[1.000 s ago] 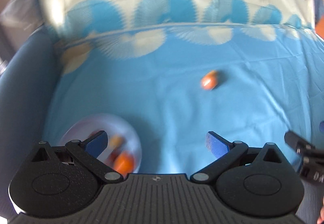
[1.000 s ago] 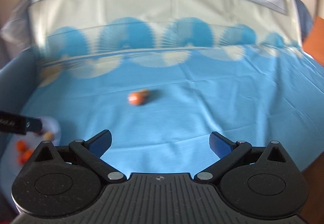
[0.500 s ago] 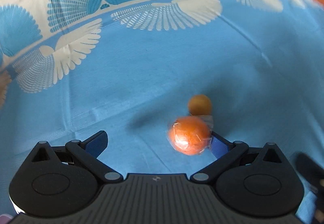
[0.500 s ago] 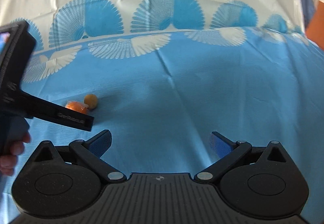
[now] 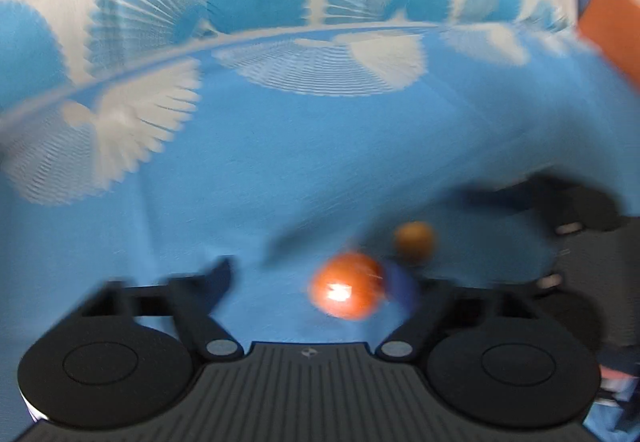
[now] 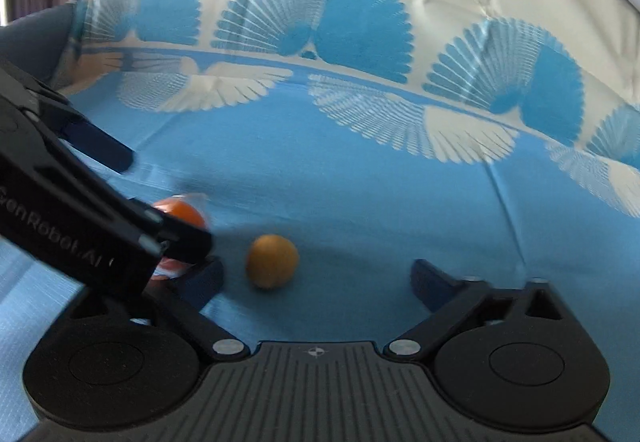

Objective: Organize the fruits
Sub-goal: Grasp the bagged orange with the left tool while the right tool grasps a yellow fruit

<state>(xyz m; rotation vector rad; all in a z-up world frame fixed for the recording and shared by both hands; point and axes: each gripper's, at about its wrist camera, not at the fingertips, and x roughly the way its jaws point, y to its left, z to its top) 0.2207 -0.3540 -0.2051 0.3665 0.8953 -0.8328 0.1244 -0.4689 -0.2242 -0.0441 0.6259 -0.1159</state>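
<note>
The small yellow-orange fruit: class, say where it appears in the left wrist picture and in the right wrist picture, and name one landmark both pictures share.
Left wrist: the small yellow-orange fruit lies right of centre, low, just beyond the larger wrapped orange fruit.
Right wrist: it lies left of centre, low, between the open fingers of the right gripper.
Shared landmark: the wrapped orange fruit, beside it in both.

Just the cloth, basically

Blue tablecloth (image 6: pixel 360 178) with white and blue fan shapes along its cream far border, a few creases, plus an orange slab (image 5: pixel 612 30) at right.
</note>
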